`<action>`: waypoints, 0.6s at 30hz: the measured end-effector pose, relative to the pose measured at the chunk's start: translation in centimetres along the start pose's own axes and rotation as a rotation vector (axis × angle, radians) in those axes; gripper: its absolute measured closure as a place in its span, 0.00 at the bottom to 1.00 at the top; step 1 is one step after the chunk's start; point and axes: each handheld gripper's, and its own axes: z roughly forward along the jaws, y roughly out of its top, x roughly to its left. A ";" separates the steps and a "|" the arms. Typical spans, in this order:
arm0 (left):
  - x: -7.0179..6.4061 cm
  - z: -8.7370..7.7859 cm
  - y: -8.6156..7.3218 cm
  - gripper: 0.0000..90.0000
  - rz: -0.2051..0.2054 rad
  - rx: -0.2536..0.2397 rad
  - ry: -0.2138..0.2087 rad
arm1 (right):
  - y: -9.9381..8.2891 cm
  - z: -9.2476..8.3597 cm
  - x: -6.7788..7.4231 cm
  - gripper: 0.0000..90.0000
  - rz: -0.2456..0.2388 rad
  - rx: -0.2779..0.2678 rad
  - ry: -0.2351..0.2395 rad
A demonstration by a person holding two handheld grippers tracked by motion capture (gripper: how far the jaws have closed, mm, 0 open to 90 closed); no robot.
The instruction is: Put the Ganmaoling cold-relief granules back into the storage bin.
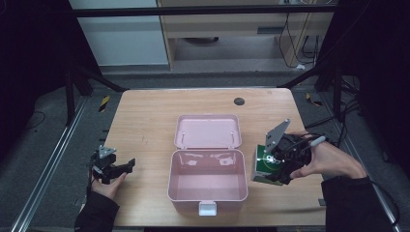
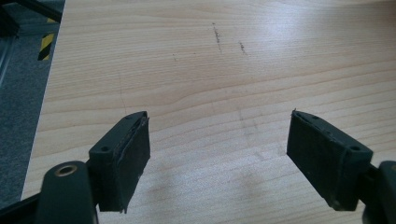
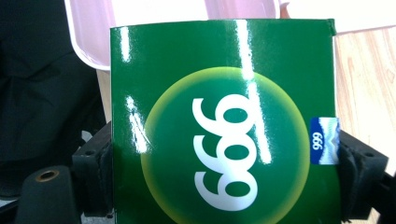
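Observation:
A glossy green box (image 3: 224, 126) with a yellow-green disc and white digits sits between the jaws of my right gripper (image 3: 224, 163), whose pads press on its two sides. From above, that green box (image 1: 265, 165) hangs just right of the open pink case (image 1: 208, 191), held by the right gripper (image 1: 278, 164) in a hand. My left gripper (image 1: 121, 168) rests at the table's left side, jaws wide apart. Over bare wood the left gripper (image 2: 217, 154) holds nothing.
The pink case's lid (image 1: 208, 131) lies flat behind its tub, and a white latch (image 1: 208, 208) sticks out at the front. The wooden table (image 1: 145, 121) has a dark round hole (image 1: 239, 101) near its far edge. Metal rails run along both sides.

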 end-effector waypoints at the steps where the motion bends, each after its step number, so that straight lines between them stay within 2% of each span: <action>1: 0.0 0.0 0.0 0.23 0.000 0.000 0.000 | 0.1 -0.1 0.0 0.18 0.001 0.001 0.002; 9: 0.0 0.0 0.0 0.23 0.003 0.000 -0.002 | 1.5 -1.0 0.2 0.18 0.007 -0.004 0.010; 18: 0.0 0.0 0.0 0.23 -0.001 -0.002 -0.002 | 3.6 -1.3 0.4 0.18 -0.011 -0.026 0.010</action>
